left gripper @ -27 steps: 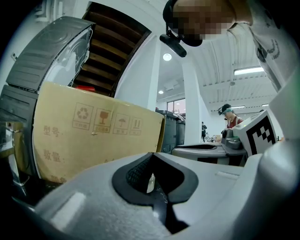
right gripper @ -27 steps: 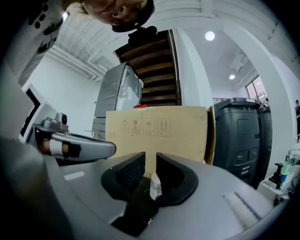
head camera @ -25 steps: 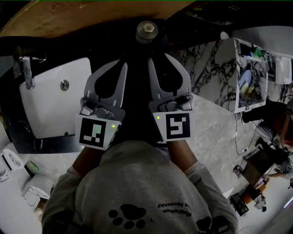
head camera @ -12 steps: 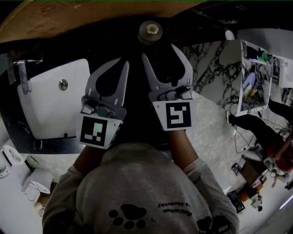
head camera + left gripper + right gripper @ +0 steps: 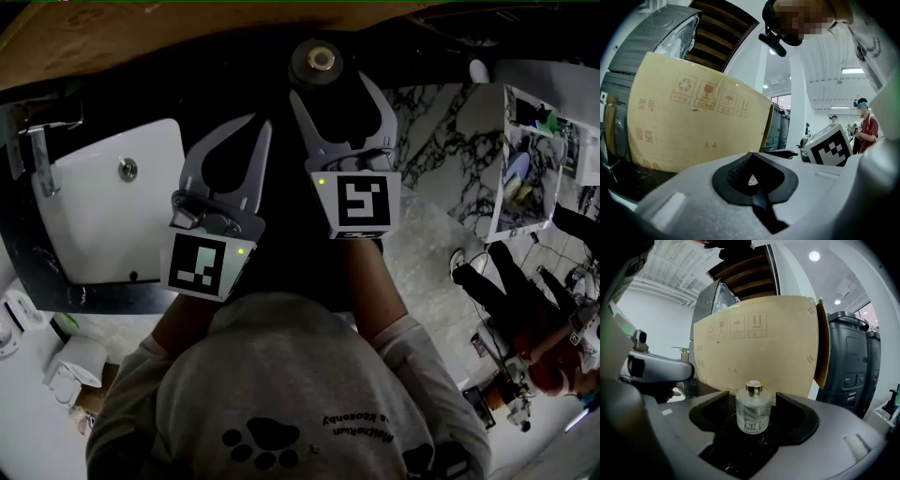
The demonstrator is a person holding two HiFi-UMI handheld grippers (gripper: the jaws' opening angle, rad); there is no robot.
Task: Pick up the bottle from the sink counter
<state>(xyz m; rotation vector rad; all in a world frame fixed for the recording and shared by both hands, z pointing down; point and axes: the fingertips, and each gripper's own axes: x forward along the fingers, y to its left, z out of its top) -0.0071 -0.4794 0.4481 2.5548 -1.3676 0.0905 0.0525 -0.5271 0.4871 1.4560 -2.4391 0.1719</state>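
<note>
A small frosted glass bottle (image 5: 317, 64) with a gold cap stands upright on the black sink counter (image 5: 281, 246). My right gripper (image 5: 334, 89) has reached it. In the right gripper view the bottle (image 5: 753, 414) stands between the tips of the right gripper (image 5: 752, 395). Its jaws have just been opening and stand open, with the pads clear of the glass on both sides. My left gripper (image 5: 260, 124) hovers to the left and a little further back, shut with nothing in it. In the left gripper view, the left gripper (image 5: 751, 154) shows its pads meeting.
A white sink basin (image 5: 103, 206) with a metal tap (image 5: 37, 161) lies left of the left gripper. A large cardboard box (image 5: 759, 338) stands right behind the bottle. People stand far off at the right (image 5: 553, 347).
The right gripper has moved forward and down to the bottle, and its jaws have spread wide. The left gripper has sunk slightly and stays shut.
</note>
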